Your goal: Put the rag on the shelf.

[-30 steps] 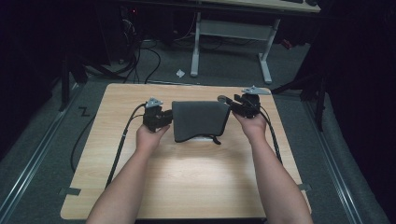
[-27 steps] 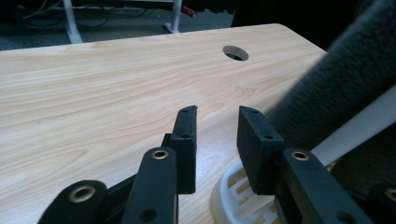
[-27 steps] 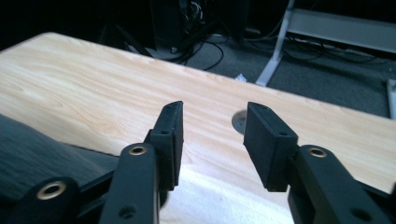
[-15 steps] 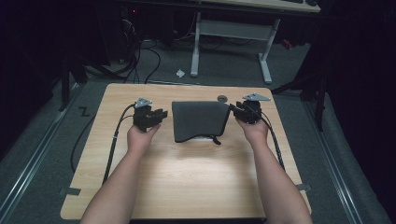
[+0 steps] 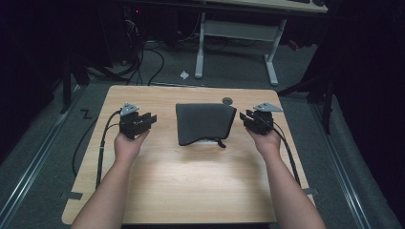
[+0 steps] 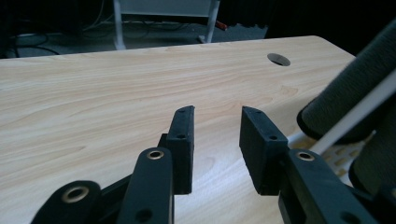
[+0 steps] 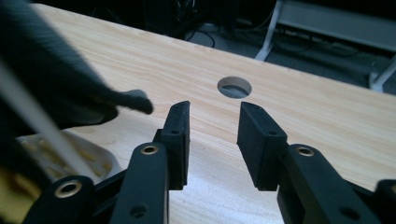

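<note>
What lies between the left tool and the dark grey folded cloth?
Only bare light wooden tabletop separates the left tool from the dark grey folded cloth, as the high view shows.

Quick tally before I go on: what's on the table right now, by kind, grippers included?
Dark grey folded cloth: 1
White item partly showing under the cloth: 1, kind unclear
Handheld grippers: 2, the left gripper and the right gripper, both open with nothing between the jaws, one on each side of the cloth
Round hole in the tabletop: 1
Total: 5
</note>
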Demonstrator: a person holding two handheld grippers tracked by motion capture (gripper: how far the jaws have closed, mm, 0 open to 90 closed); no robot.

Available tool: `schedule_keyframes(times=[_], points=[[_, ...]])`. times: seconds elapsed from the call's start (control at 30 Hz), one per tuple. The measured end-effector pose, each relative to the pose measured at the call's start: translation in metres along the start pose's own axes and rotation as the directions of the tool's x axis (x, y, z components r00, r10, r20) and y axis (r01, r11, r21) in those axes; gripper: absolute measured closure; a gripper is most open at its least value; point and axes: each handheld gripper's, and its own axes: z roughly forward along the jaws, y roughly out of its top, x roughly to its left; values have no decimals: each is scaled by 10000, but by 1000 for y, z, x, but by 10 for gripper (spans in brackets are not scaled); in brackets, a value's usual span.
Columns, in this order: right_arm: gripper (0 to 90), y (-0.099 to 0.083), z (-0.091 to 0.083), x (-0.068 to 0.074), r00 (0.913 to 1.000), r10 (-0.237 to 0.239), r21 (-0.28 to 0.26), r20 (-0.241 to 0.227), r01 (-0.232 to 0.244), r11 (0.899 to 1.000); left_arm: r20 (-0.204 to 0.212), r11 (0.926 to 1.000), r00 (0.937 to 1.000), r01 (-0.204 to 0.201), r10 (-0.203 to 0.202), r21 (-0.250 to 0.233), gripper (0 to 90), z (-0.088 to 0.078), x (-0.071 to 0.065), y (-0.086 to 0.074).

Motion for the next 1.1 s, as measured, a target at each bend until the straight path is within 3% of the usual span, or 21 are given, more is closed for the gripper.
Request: schedule_keyframes(times=[0.1,0.37,0.43,0.5,0.6,0.73,0.8,0.83,0.87,0.9,0.93,0.97,1.0,1.03,1.1], points=[[604,-3,-8,5,9997,-246,201,-10,246,9995,-17,9999,10000,27,-27,-106,634,-13,-3,-7],[561,-17,-50,27,9976,-679,-161,-137,677,9976,136,9994,9995,-286,289,-175,477,-51,-24,-35],[549,-21,-60,35,9974,-706,66,-137,707,9975,320,9995,9990,-302,305,-125,457,-60,-33,-44],[547,-27,-73,45,9972,-712,-132,-249,709,9974,454,9994,9986,-277,285,-186,433,-69,-42,-51],[513,-38,-91,62,9949,-869,-181,-502,861,9961,998,9998,9949,-99,118,-192,395,-80,-63,-65],[476,-56,-110,83,9929,-913,-173,-757,902,9958,1500,9986,9874,-519,504,62,356,-81,-95,-87],[452,-68,-114,91,9923,-1017,-17,-702,1018,9948,1837,9957,9811,-723,605,583,352,-76,-109,-100],[442,-77,-114,94,9935,-963,45,-612,967,9953,1839,9921,9803,-890,716,886,354,-73,-113,-104],[431,-85,-114,96,9948,-838,149,-580,848,9963,1896,9833,9773,-1216,948,1352,356,-68,-121,-110],[443,-103,-112,99,9965,-722,270,-412,733,9969,2089,9762,9712,-1493,1149,1574,357,-64,-126,-113],[492,-116,-111,101,9955,-912,350,-240,920,9951,2134,9707,9680,-1696,1317,1701,361,-62,-129,-115],[441,-120,-109,101,9927,-1147,766,-361,1172,9902,2162,9654,9643,-1926,1530,1757,361,-59,-132,-115],[432,-120,-108,100,9895,-1377,1025,-445,1417,9846,2165,9634,9622,-2043,1650,1738,360,-58,-134,-115],[456,-120,-108,98,9882,-1512,866,-247,1528,9845,2145,9637,9627,-2036,1650,1726,361,-56,-135,-115],[447,-118,-107,90,9947,-1002,848,-215,1017,9912,2131,9660,9650,-1911,1526,1739,361,-54,-134,-114]])
